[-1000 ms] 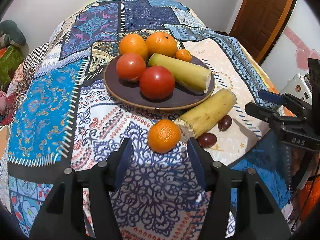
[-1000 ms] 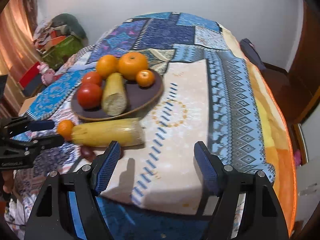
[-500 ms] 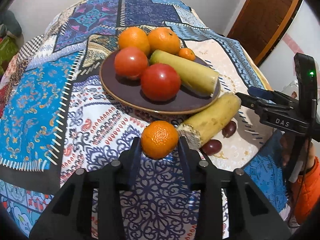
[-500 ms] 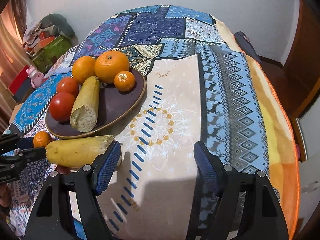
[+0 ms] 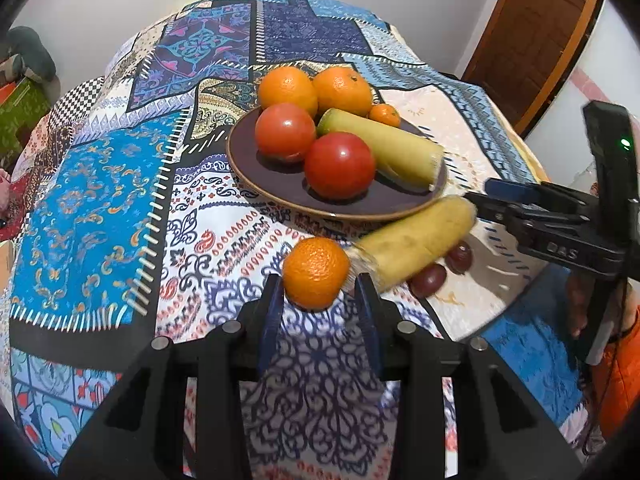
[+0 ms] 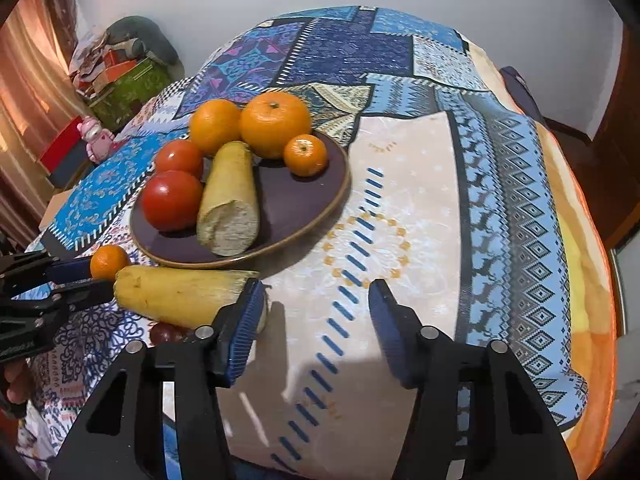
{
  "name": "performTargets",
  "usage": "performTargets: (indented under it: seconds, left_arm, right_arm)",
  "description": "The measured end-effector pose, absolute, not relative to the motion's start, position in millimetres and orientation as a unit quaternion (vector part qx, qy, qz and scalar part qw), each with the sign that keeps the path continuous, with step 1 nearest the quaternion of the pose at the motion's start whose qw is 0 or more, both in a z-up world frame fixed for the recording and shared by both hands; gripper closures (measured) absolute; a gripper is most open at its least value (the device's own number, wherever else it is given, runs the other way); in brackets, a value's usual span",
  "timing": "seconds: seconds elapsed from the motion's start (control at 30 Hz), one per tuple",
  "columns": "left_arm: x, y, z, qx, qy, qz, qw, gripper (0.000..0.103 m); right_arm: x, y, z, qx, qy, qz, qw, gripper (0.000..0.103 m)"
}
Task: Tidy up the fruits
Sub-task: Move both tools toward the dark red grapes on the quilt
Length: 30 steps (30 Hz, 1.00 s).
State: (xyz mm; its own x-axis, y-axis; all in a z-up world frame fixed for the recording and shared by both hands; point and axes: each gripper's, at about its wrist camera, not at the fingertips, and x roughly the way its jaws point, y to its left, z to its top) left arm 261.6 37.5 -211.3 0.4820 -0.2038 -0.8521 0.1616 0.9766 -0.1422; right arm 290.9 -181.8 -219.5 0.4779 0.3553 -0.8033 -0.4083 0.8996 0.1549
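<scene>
My left gripper (image 5: 318,304) is shut on a small orange (image 5: 316,273), held just off the cloth in front of the brown plate (image 5: 256,176). The plate holds two tomatoes (image 5: 340,165), two big oranges (image 5: 342,90), a small orange (image 5: 385,115) and a yellow cut fruit (image 5: 384,152). A second yellow cut fruit (image 5: 412,242) lies on the cloth by the plate's rim, with two dark dates (image 5: 428,278) beside it. My right gripper (image 6: 316,308) is open and empty, its left finger next to that fruit's end (image 6: 176,294).
A patchwork cloth (image 6: 420,208) covers the round table. A green box and clutter (image 6: 128,80) and a pink toy (image 6: 96,138) stand beyond the far left edge. A wooden door (image 5: 532,32) is at the right.
My left gripper moved forward and closed on the small orange, which is now raised slightly. My right gripper moved closer to the loose yellow fruit and stayed open.
</scene>
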Motion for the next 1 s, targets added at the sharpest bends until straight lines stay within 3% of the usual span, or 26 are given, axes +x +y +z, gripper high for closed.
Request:
performTargets:
  seconds: [0.13, 0.27, 0.5, 0.73, 1.0]
  left_arm:
    - [247.0, 37.6, -206.8, -0.013, 0.495, -0.110, 0.862, 0.066]
    - [241.8, 39.7, -209.2, -0.009, 0.501, -0.101, 0.859, 0.078]
    - [237.6, 55.5, -205.0, -0.046, 0.503, -0.089, 0.858, 0.077]
    - [230.7, 39.7, -203.6, -0.042, 0.502, -0.109, 0.857, 0.075]
    - [234.0, 23.7, -211.5, -0.039, 0.509, -0.126, 0.850, 0.075]
  right_arm:
    - [288.3, -172.2, -218.7, -0.041, 0.460, 0.229, 0.857, 0.053]
    - [287.1, -167.5, -217.9, -0.047, 0.462, 0.229, 0.856, 0.053]
    - [277.8, -189.0, -215.1, 0.014, 0.468, 0.252, 0.847, 0.053]
    - [251.9, -175.7, -222.3, 0.006, 0.467, 0.294, 0.834, 0.053]
    - [250.6, -148.6, -228.4, -0.032, 0.457, 0.319, 0.830, 0.070]
